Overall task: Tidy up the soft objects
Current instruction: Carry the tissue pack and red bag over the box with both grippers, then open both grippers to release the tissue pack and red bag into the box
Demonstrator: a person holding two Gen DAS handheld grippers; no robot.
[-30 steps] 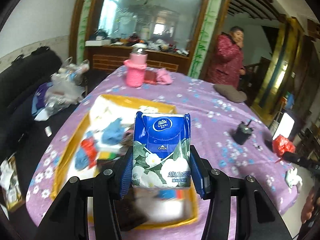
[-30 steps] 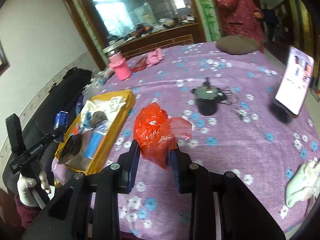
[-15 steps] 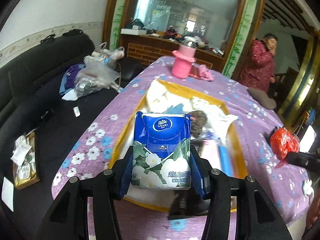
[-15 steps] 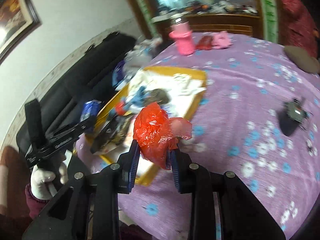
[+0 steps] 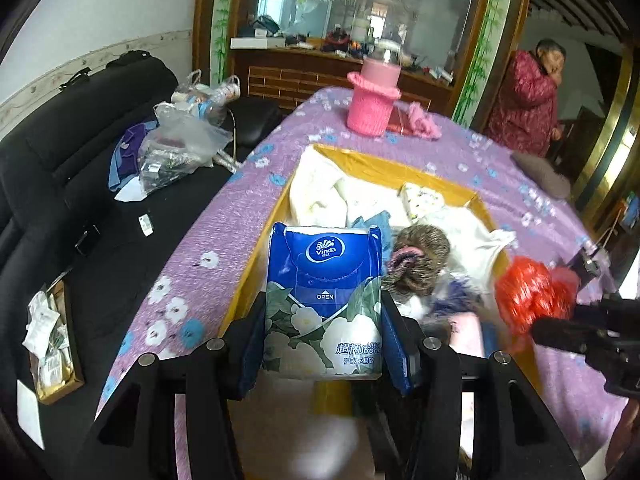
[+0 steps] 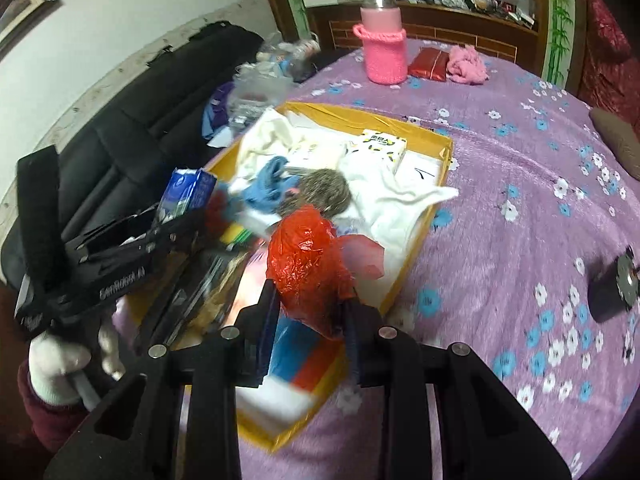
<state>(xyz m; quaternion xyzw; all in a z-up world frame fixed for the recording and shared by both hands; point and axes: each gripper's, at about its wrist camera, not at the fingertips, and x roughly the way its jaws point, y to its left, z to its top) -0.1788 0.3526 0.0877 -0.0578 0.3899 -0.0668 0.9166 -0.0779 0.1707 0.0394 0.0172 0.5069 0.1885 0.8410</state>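
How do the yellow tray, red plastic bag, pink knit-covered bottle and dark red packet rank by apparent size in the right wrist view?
1. yellow tray
2. red plastic bag, though it sits close to the camera, which inflates it
3. pink knit-covered bottle
4. dark red packet

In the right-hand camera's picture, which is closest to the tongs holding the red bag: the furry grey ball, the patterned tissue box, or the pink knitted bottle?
1. Furry grey ball, mid-tray, just beyond the red bag.
2. Patterned tissue box, at the tray's far end.
3. Pink knitted bottle, beyond the tray.
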